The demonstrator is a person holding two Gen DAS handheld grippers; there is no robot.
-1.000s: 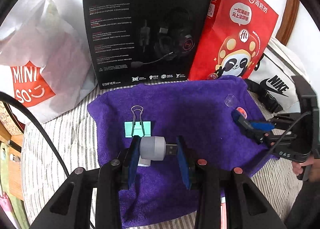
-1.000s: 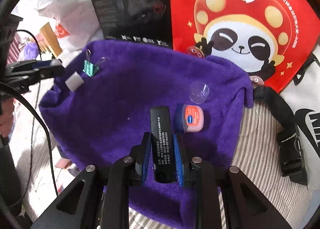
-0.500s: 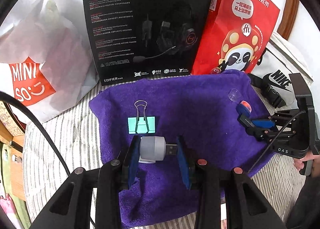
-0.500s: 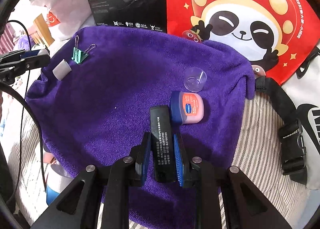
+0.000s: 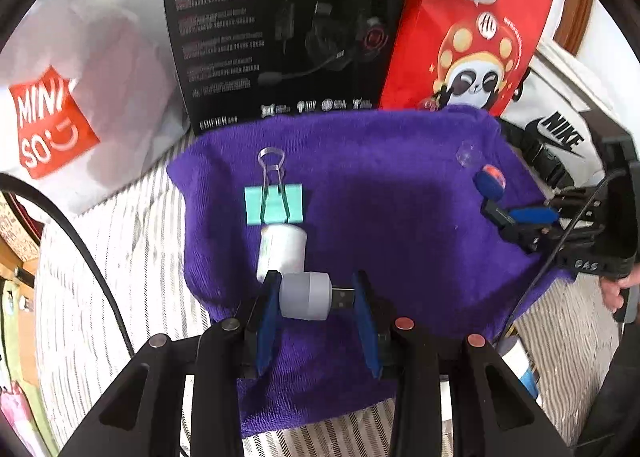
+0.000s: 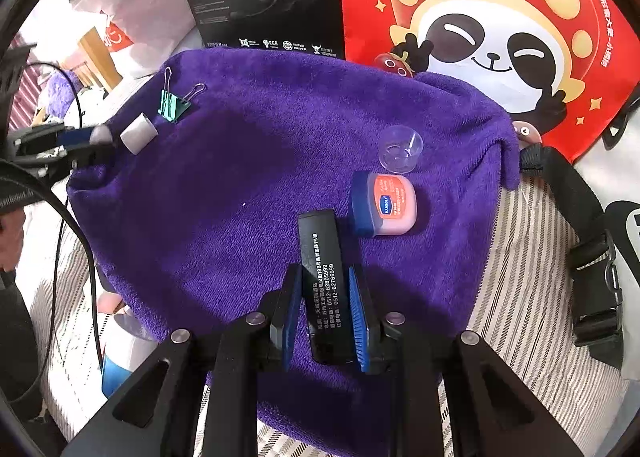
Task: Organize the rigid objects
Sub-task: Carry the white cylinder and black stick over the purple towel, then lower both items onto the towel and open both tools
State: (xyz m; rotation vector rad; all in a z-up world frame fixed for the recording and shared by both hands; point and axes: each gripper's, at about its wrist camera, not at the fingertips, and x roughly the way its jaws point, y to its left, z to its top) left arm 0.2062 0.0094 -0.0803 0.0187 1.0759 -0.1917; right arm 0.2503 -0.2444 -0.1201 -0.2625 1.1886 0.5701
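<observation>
My left gripper (image 5: 316, 297) is shut on a grey USB plug (image 5: 306, 296), held crosswise above the purple towel (image 5: 380, 185). A white cylinder (image 5: 281, 250) and a teal binder clip (image 5: 274, 203) lie just ahead of it. My right gripper (image 6: 325, 311) is shut on a black flat case (image 6: 324, 277) with white print, low over the towel (image 6: 260, 185). A pink-lidded blue jar (image 6: 384, 203) and a clear cup (image 6: 401, 147) lie ahead to its right. The right gripper also shows in the left wrist view (image 5: 516, 217).
A black headset box (image 5: 280, 25), a red panda bag (image 5: 472, 29) and a white Miniso bag (image 5: 60, 97) stand behind the towel. A Nike bag with black strap and buckle (image 6: 592, 281) lies to the right. Striped bedding (image 5: 120, 277) surrounds the towel.
My left gripper has pulled back with the USB plug, uncovering the white cylinder by the binder clip. My right gripper still holds the black case and has shifted a little.
</observation>
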